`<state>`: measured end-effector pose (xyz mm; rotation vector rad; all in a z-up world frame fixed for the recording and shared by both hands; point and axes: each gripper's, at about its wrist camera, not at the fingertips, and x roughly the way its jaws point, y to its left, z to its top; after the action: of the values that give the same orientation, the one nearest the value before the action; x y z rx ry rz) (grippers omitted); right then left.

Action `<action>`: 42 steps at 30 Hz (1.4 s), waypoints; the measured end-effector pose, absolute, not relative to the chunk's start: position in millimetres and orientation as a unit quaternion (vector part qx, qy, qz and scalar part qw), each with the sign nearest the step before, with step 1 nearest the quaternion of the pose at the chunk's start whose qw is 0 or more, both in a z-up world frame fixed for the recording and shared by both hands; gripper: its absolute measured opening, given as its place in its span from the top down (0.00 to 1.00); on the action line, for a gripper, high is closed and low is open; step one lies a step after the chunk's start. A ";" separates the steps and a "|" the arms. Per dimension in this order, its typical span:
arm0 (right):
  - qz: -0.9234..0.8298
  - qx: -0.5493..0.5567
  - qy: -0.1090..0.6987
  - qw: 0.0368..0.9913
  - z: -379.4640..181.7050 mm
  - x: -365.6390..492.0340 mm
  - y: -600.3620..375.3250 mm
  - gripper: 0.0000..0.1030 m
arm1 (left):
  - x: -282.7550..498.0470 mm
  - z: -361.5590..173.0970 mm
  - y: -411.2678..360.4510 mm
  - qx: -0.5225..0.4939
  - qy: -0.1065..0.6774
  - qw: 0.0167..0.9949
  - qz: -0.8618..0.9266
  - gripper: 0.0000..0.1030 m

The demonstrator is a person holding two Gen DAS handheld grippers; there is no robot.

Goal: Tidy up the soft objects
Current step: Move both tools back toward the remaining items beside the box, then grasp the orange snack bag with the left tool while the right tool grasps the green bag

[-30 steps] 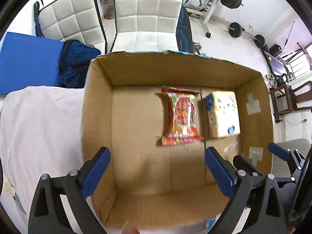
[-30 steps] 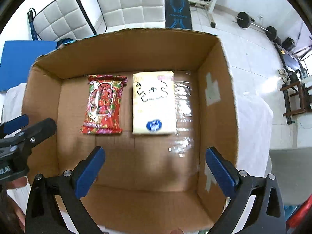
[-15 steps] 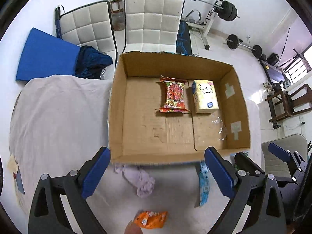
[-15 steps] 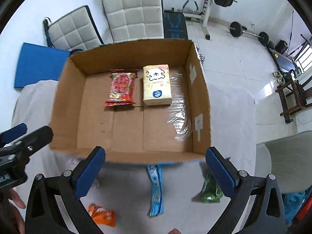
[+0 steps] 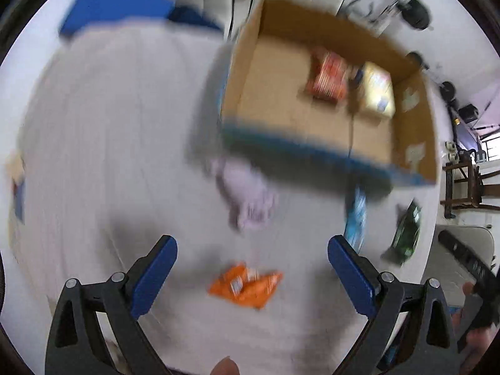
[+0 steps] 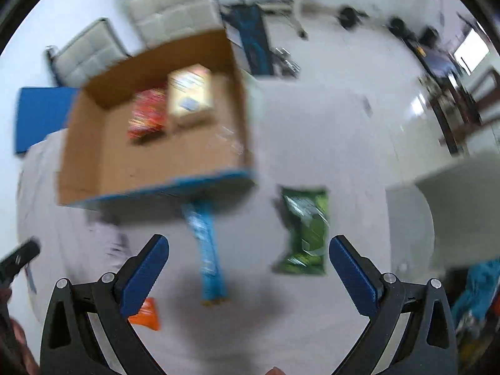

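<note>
An open cardboard box on a white-covered table holds a red snack packet and a yellow tissue pack. In front of the box lie a lilac cloth, an orange packet, a blue packet and a green packet. My left gripper is open and empty above the orange packet. My right gripper is open and empty, between the blue and green packets. Both views are motion-blurred.
Two white padded chairs and a blue mat stand behind the table. Gym equipment lies on the floor at the back right. A grey seat is right of the table.
Both grippers have pulled back and up out of the box. The table in front of the box, with the loose packets and cloth, has come into view. Both stay open.
</note>
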<state>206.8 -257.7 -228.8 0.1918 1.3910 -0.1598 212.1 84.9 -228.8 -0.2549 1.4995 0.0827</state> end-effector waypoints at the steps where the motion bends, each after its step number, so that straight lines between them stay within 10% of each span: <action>1: -0.084 0.094 0.645 0.754 -240.7 204.2 -267.1 0.00 | 205.6 -242.1 84.8 -0.124 0.690 0.711 0.044 0.04; 17: -0.140 0.157 0.690 0.692 -367.1 218.2 -317.3 0.01 | 136.6 -378.3 82.0 -0.355 0.749 0.552 0.089 0.04; 21: -0.141 0.157 0.701 0.681 -383.4 225.4 -317.2 0.23 | 140.0 -386.1 77.4 -0.360 0.745 0.554 0.091 0.41; 28: -0.114 0.123 0.713 0.681 -370.6 216.4 -300.3 0.56 | 159.1 -380.5 56.4 -0.260 0.751 0.602 0.079 0.65; 36: -0.057 0.059 0.750 0.656 -371.9 154.5 -257.3 0.59 | 177.2 -379.9 12.6 -0.084 0.763 0.641 0.015 0.66; 42: -0.030 0.093 0.766 0.635 -374.2 137.1 -250.1 0.43 | 169.7 -390.6 53.9 -0.236 0.769 0.593 0.003 0.60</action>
<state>137.1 -250.1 -374.2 0.2133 1.7513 -0.0682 169.7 53.9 -390.6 -0.5497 1.7887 0.0073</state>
